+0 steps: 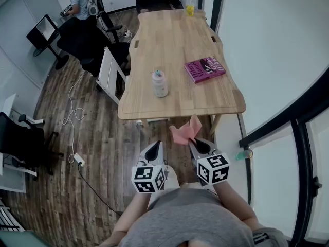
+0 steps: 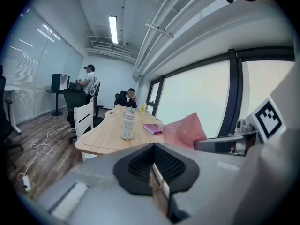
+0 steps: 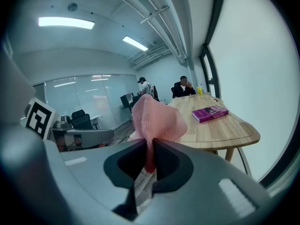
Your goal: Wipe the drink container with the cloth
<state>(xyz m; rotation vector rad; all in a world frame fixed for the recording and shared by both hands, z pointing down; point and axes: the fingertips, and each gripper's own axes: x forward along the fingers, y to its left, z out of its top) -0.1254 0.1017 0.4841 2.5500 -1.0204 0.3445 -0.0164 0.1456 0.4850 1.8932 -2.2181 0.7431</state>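
Right claw: clamped on your pink cloth.
Left claw: clenched, empty.
Risk: wipe the unheld drink container and you may topple it on the bench.

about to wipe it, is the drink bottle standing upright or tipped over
Upright: the drink bottle stands on its base on the wooden table, lid uppermost.

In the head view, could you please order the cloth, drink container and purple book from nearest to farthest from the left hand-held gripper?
From the left hand-held gripper:
1. Cloth, just to its right, clamped in the right hand-held gripper.
2. Drink container, ahead on the table.
3. Purple book, farther back, right side.
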